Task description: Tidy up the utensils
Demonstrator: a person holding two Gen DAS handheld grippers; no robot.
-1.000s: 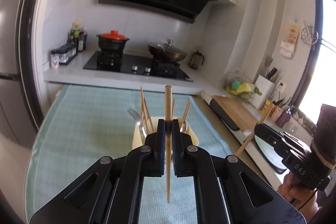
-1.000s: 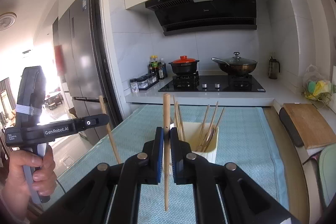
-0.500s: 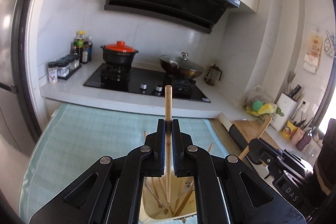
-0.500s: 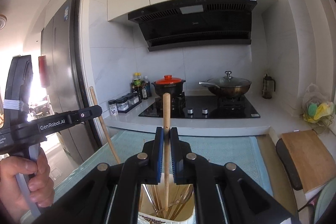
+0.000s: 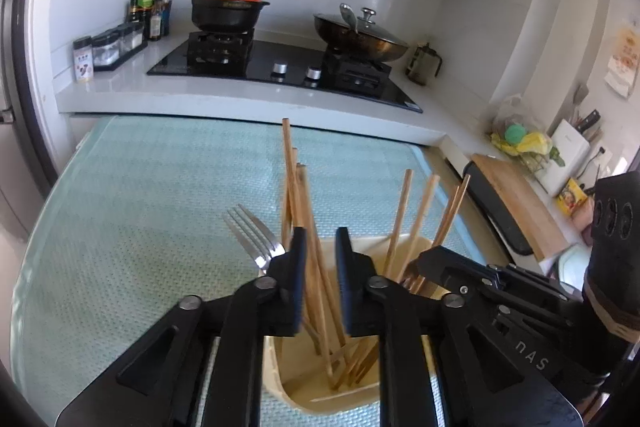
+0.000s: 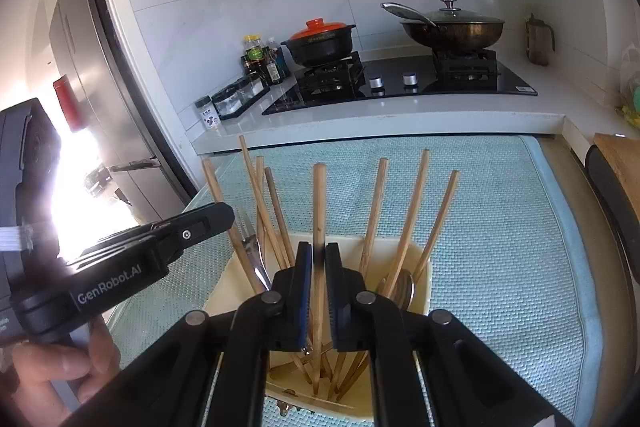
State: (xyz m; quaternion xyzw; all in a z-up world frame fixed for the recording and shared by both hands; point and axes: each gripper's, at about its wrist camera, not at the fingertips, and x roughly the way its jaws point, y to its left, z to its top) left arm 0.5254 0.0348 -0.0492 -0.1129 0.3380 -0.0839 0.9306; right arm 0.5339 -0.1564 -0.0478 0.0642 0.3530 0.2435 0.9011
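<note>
Both over the cream utensil holder (image 6: pixel 420 267) standing on the teal mat (image 6: pixel 500 227) near its front edge. Left gripper (image 5: pixel 321 247) just opened, jaws spread, chopsticks (image 5: pixel 298 195) loose between them inside the holder. Right gripper (image 6: pixel 319 259) pinching one chopstick (image 6: pixel 319 203), tip down in the holder. Readable: "GenRobot.AI" on the left gripper's side, "DAS" upside down on the right one's.

Cream utensil holder (image 6: pixel 425 293), lower centre of both views: packed with upright chopsticks (image 6: pixel 404 227) fanning outward, a fork (image 5: pixel 256 239) at its left edge, a spoon (image 6: pixel 402 289) at right. Both grippers crowd its mouth; the right gripper (image 5: pixel 424 267) blocks the lower right of the left view. Open teal mat (image 5: pixel 140 187) left and (image 6: pixel 500 227) right. Stove counter (image 5: pixel 240 103) walls off the upper frame.
</note>
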